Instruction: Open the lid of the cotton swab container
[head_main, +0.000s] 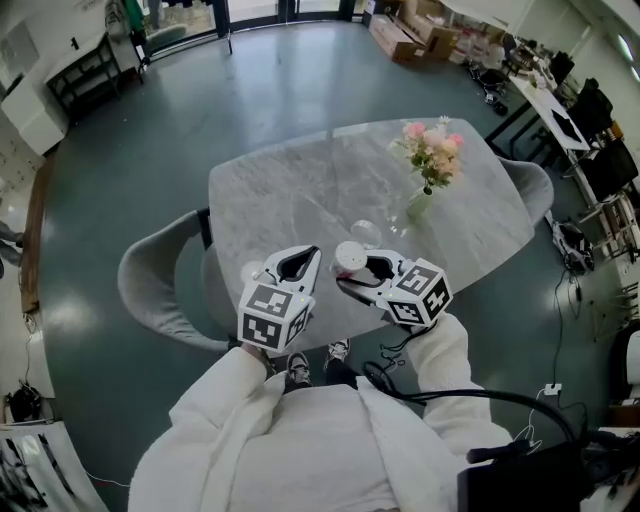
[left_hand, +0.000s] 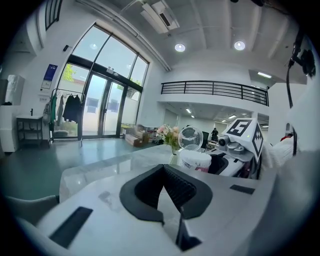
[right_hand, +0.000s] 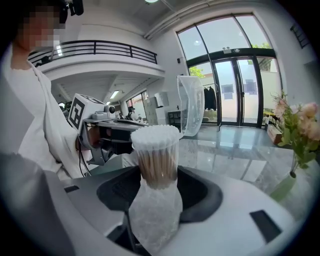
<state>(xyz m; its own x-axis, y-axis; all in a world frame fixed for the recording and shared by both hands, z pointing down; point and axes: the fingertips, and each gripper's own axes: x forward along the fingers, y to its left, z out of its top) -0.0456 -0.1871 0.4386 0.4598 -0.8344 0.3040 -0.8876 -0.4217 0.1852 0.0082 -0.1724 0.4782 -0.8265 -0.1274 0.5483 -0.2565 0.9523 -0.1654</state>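
Left gripper (head_main: 300, 263): jaws fully closed, nothing between them, over the near edge of the marble counter (head_main: 280, 190). Just right of it, right gripper (head_main: 368, 268): jaws clamped on the cotton swab container (right_hand: 155, 160), roughly upright. Its clear lid (right_hand: 191, 105) is flipped open and stands up on the far side, swab tips exposed. Flower vase (head_main: 420, 200) is farther right on the counter.

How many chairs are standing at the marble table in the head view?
2. One grey chair stands at the left side of the table, near the person. A second chair stands at its far right side. More may be hidden behind the person.
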